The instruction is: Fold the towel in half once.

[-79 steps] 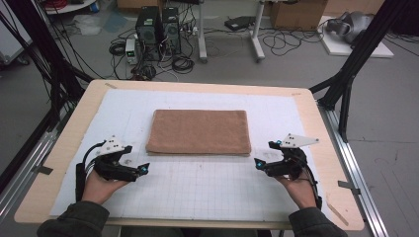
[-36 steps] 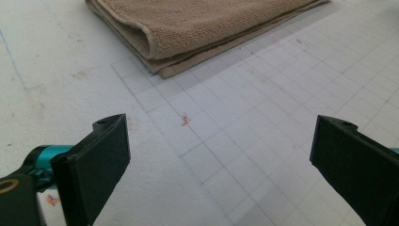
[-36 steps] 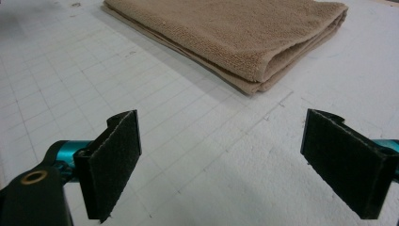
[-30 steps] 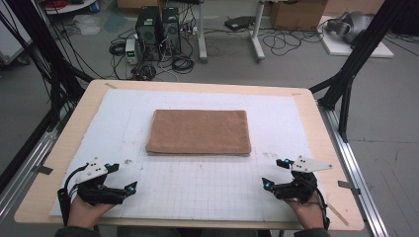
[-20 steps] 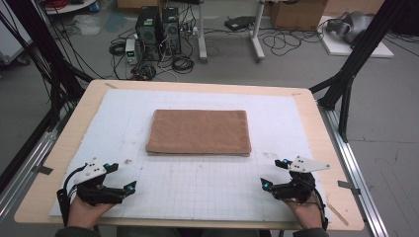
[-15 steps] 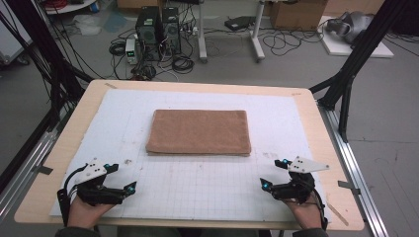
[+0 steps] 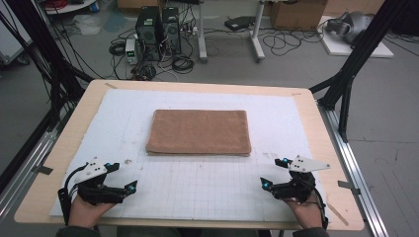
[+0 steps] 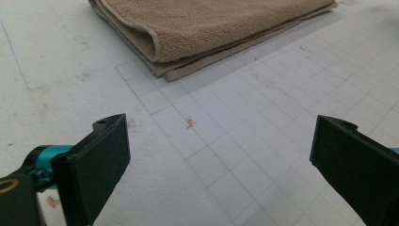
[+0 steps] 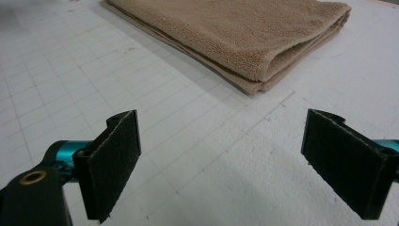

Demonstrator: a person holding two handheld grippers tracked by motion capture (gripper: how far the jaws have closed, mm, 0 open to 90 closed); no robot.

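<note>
A folded brown towel (image 7: 198, 132) is laid flat in the middle of the worktop (image 7: 316, 123), on a white mat (image 7: 123, 113) marked with a thin grid of squares. The long sides of the towel run from 9 o'clock to 3 o'clock in the high view. The left gripper (image 7: 126, 174) is held low over the mat at about 7 o'clock from the towel, near the front edge of the worktop, and it is gripped by the left hand (image 7: 88, 211). The right gripper (image 7: 273, 172) is held at about 5 o'clock from the towel, also near the front edge, and it is gripped by the right hand (image 7: 307, 213). Both grippers are kept well apart from the towel, and nothing is touched by them. In the left gripper view, the jaws are spread wide with nothing between them, and the folded corner of the towel (image 8: 197, 33) is seen ahead at about 12 o'clock. A tiny orange mark (image 8: 190, 123) is seen on the mat between the jaws and the towel. In the right gripper view, the jaws are also spread wide and hold nothing, and the rounded fold of the towel (image 9: 244, 33) is seen ahead at about 12 o'clock. Past the far side of the worktop, computer boxes (image 7: 158, 24) and many cables (image 7: 296, 42) are seen on the floor.
</note>
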